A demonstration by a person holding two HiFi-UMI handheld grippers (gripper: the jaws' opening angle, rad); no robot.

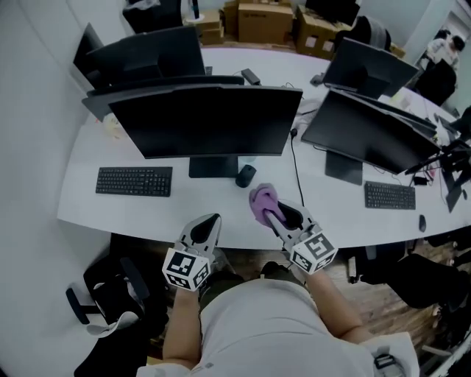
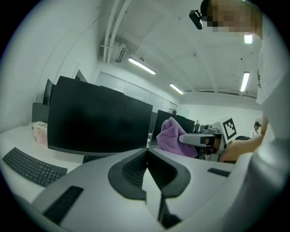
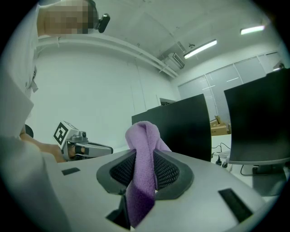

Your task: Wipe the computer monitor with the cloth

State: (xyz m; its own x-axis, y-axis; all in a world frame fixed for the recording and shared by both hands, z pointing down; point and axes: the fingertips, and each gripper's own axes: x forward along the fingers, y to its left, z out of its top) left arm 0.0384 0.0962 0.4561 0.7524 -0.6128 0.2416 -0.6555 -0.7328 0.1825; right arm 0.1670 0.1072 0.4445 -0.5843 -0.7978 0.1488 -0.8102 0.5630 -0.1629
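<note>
Head view is showing my right gripper clenching the purple cloth over the desk's near edge, its bunched length pointing far, toward the middle monitor. My left gripper is hovering pinched together, empty. Two keyboards are lying on the desk. Cardboard boxes are sitting far off, contents unseen.

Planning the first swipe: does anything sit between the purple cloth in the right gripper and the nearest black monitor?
Nothing visible blocks it. The right gripper holds the purple cloth before the wide black monitor; only a small black mouse lies low on the white desk, below the screen.
</note>
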